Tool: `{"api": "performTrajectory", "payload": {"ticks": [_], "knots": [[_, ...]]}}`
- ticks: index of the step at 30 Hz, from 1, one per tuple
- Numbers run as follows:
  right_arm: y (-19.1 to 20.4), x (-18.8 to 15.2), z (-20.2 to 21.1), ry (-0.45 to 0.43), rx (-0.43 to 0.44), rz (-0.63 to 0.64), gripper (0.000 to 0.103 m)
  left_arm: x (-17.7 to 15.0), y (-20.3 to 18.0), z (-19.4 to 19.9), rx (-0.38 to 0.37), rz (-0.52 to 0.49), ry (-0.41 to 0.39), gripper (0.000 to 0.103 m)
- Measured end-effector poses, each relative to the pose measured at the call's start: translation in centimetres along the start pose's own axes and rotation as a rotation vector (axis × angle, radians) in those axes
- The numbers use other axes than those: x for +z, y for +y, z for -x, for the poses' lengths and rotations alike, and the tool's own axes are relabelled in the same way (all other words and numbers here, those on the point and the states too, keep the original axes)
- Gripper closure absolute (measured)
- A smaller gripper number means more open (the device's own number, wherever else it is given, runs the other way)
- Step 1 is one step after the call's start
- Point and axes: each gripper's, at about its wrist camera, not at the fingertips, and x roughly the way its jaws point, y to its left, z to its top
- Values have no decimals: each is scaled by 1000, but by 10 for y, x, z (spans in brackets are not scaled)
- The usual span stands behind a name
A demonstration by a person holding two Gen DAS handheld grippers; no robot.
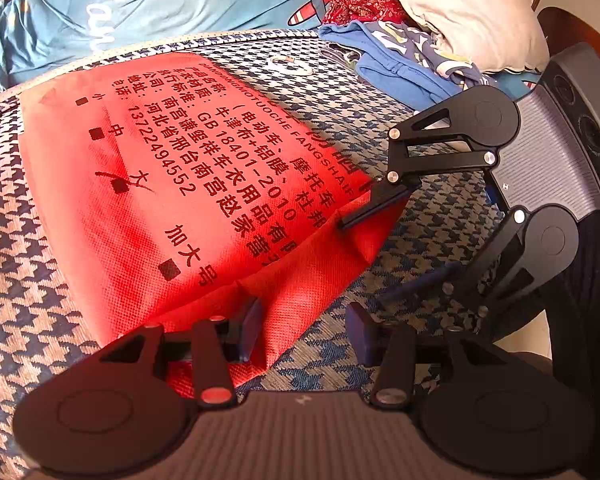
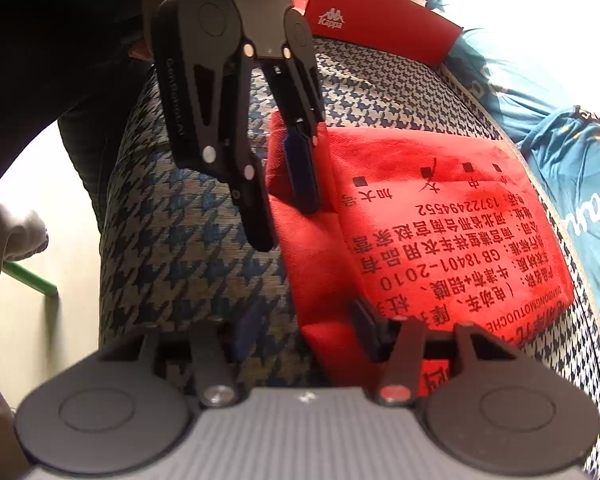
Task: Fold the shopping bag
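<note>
Left wrist view: the red non-woven shopping bag (image 1: 188,184) with black printed text lies flat on a blue-and-white houndstooth fabric cushion (image 1: 28,280). The left gripper (image 1: 300,332) stands wide, one finger on the bag's near corner. Right wrist view: the right gripper (image 2: 300,332) stands wide, straddling the bag's edge; a red Kappa box (image 2: 372,20) sits beyond.

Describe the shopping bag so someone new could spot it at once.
Find the blue-and-white houndstooth cushion. Flat on it lies the shopping bag, with both tongs at its near edge. Unlike the teal and blue clothes behind, it is bright red non-woven fabric printed with black Chinese text.
</note>
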Motion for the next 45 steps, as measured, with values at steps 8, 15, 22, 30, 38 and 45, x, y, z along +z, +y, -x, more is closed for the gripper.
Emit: {"api": "performTrajectory", "payload": {"ticks": [8, 15, 22, 30, 38, 45], "knots": [[3, 3, -5, 25, -42, 97, 72, 2, 10, 1, -39, 62, 3, 57], [18, 0, -14, 12, -127, 202, 73, 3, 14, 1, -52, 91, 7, 57], [-15, 3, -18, 20, 3, 17, 79, 4, 9, 2, -35, 35, 5, 57], [-57, 4, -20, 36, 170, -211, 80, 3, -16, 2, 58, -187, 16, 57], [-76, 4, -22, 48, 250, -292, 80, 8, -16, 1, 88, -276, 18, 58], [-84, 0, -22, 40, 281, -346, 80, 4, -25, -6, 140, -439, 36, 58]]}}
